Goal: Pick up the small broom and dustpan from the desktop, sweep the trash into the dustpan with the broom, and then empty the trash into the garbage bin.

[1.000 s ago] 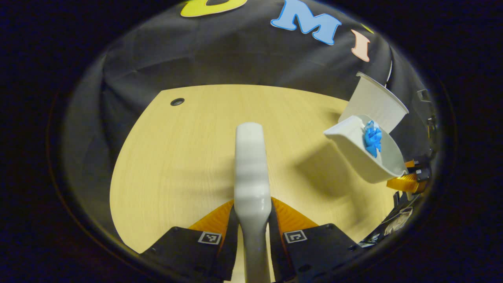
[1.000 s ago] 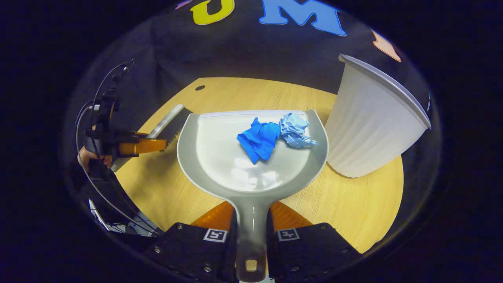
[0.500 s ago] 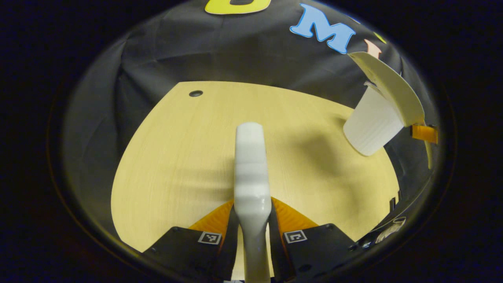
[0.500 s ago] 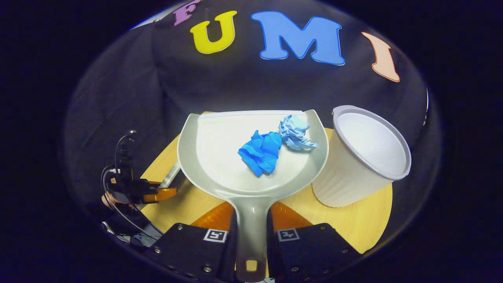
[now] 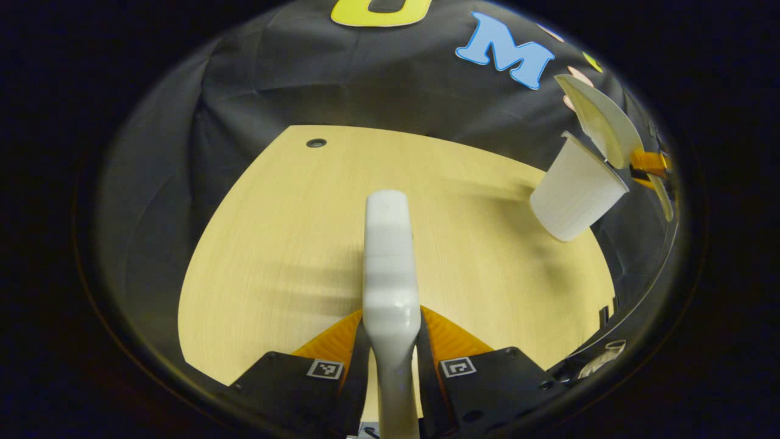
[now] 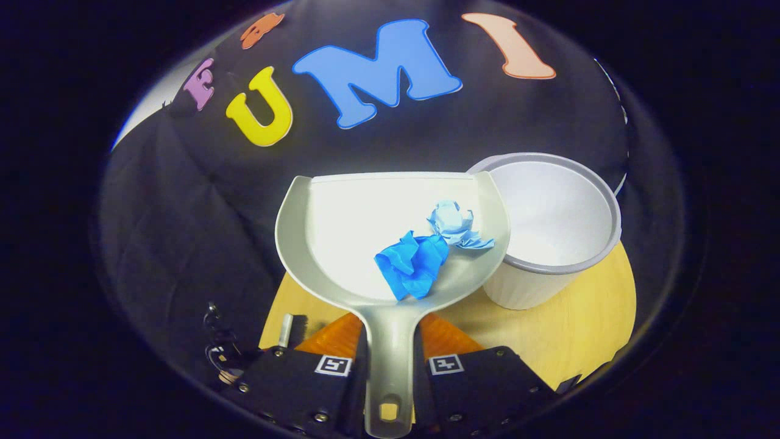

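Dustpan [image 6: 365, 225] hides bin [image 6: 551, 244] left rim; broom [image 6: 285, 332] mostly hidden.

Dustpan up and over the bin!
The dustpan [image 6: 390, 231] has risen off the desk [image 6: 567, 329], now overlapping the garbage bin [image 6: 554, 225] rim; both paper wads [image 6: 426, 250] have slid back toward the handle, and the bin's mouth opens into sight.

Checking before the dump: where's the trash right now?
In the right gripper view, both paper wads lie in the dustpan, just left of the garbage bin.
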The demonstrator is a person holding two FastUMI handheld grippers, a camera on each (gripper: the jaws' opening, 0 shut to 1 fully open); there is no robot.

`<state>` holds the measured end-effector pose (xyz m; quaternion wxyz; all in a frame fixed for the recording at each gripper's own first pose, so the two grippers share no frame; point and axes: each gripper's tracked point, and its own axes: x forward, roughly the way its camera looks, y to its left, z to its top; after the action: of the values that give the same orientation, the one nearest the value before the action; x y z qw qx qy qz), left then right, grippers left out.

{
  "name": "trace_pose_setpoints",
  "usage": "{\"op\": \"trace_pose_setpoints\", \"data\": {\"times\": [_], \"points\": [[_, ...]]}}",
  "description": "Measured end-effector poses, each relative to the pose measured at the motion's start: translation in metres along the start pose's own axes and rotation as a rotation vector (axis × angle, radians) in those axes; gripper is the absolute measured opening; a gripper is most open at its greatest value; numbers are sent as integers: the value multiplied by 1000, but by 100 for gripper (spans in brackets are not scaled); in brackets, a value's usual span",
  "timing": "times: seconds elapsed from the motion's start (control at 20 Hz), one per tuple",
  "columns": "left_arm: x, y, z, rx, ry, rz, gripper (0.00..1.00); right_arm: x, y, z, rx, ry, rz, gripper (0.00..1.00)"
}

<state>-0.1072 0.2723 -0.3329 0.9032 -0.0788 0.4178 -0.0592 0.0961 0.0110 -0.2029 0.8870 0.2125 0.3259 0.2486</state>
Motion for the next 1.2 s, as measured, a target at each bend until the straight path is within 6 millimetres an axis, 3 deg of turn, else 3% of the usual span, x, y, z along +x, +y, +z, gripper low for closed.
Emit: {"op": "trace_pose_setpoints", "data": {"times": [0.2, 0.4, 0.85, 1.2], "points": [[0, -15, -6, 24, 6, -12, 43, -5, 5, 26, 273, -68, 122, 32], [-1, -28, -9, 32, 12, -34, 41, -5, -8, 42, 420, -104, 153, 31], [4, -50, -9, 78, 40, -53, 43, -18, -8, 74, 784, -138, 326, 31], [9, -67, -1, 97, 37, -68, 43, -24, -6, 83, 947, -160, 414, 32]]}}
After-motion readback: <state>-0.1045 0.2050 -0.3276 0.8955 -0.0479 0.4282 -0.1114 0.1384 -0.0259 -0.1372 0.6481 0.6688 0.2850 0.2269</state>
